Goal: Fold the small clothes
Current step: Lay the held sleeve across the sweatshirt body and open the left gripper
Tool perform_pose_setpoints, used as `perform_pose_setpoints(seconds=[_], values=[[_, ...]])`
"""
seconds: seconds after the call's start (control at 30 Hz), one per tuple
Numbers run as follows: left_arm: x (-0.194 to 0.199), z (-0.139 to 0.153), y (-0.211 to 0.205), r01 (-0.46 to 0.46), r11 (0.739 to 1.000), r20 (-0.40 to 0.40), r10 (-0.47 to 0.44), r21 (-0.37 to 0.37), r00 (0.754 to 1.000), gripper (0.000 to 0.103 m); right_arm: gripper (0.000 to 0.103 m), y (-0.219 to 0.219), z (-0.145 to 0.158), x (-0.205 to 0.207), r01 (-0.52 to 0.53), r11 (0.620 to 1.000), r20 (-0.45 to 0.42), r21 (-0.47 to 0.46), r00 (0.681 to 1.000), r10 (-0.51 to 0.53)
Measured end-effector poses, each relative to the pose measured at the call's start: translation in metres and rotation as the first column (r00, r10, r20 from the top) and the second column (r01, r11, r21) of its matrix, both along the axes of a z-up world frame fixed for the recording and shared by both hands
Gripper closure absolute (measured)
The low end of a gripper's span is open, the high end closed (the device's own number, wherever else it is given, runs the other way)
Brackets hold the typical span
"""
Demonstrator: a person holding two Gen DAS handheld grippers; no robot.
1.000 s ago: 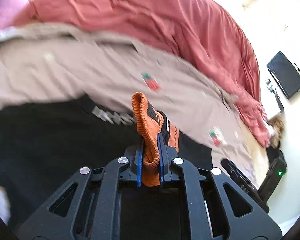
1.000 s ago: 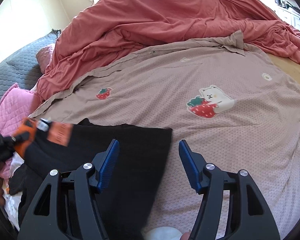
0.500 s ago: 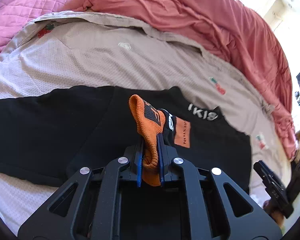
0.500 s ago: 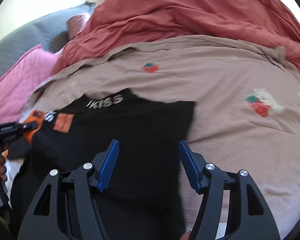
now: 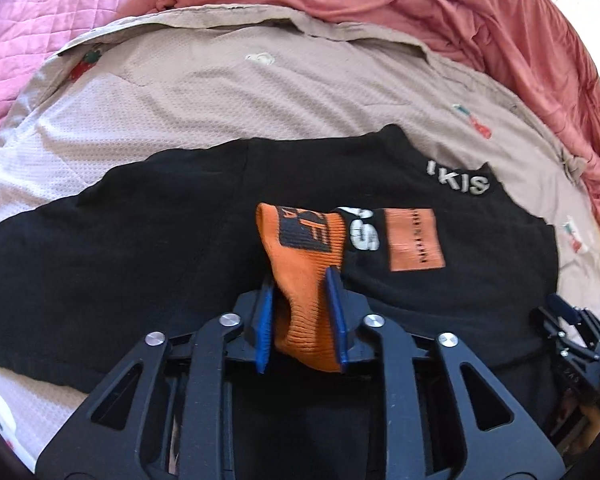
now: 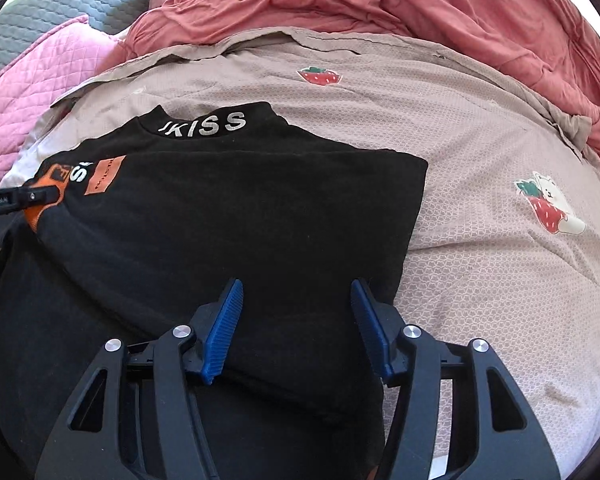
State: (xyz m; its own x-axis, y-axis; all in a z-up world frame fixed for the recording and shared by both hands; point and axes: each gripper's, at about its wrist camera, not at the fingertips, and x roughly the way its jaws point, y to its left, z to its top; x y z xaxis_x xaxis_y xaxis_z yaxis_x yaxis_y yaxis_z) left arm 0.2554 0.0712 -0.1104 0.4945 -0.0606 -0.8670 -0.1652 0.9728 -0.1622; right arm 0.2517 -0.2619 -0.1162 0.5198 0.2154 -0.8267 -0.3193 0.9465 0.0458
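Observation:
A black top (image 6: 228,216) with white lettering on its collar lies on the beige bedspread (image 6: 480,208); it also shows in the left wrist view (image 5: 140,240). Its orange cuff (image 5: 304,280) sits between the fingers of my left gripper (image 5: 300,320), whose jaws stand slightly apart around it. In the right wrist view the left gripper (image 6: 28,196) holds that cuff (image 6: 50,184) at the far left, over the top's chest. My right gripper (image 6: 296,320) is open and empty above the top's lower part.
A crumpled red duvet (image 6: 420,8) lies along the far side. A pink quilted pillow (image 6: 32,80) and a grey one (image 6: 72,0) are at the far left. The beige bedspread has strawberry and bear prints (image 6: 548,204).
My left gripper has carried the orange cuff over the top's chest and its jaws have widened a little. My right gripper has moved left over the black top.

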Motion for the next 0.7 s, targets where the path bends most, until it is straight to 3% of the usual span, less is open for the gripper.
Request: perform_pose_setpoints(seconds=[0.1,0.2,0.37,0.47,0.57,0.7], values=[[-0.001,-0.001,0.007,-0.008,1.0,-0.014,0.008,-0.006,1.0,0.082,0.045,0.0,0.004,-0.002,-0.006,1.0,-0.001,0.012,1.0,0.006],[-0.011,0.019,0.009,-0.035,0.999,0.029,0.035,0.033,0.999,0.082,0.034,-0.007,0.022,-0.004,0.012,0.996,0.028,0.089,0.999,-0.014],[-0.022,0.04,-0.026,0.085,0.994,0.066,-0.09,0.074,0.994,0.082,0.031,-0.002,0.033,-0.006,-0.016,0.99,0.028,0.138,1.0,0.012],[-0.021,0.029,-0.052,0.148,0.983,0.035,-0.152,0.106,0.988,0.081,0.031,0.008,0.025,-0.006,-0.039,0.994,0.0,0.105,0.999,0.04],[-0.015,0.001,-0.061,0.157,0.974,-0.064,-0.148,0.165,0.987,0.08,0.03,0.011,0.012,-0.006,-0.05,0.994,-0.049,0.094,0.997,0.055],[-0.016,-0.009,-0.056,0.153,0.978,-0.056,-0.147,0.144,0.988,0.079,0.029,0.014,-0.002,-0.007,-0.054,0.997,-0.07,0.062,0.996,0.059]])
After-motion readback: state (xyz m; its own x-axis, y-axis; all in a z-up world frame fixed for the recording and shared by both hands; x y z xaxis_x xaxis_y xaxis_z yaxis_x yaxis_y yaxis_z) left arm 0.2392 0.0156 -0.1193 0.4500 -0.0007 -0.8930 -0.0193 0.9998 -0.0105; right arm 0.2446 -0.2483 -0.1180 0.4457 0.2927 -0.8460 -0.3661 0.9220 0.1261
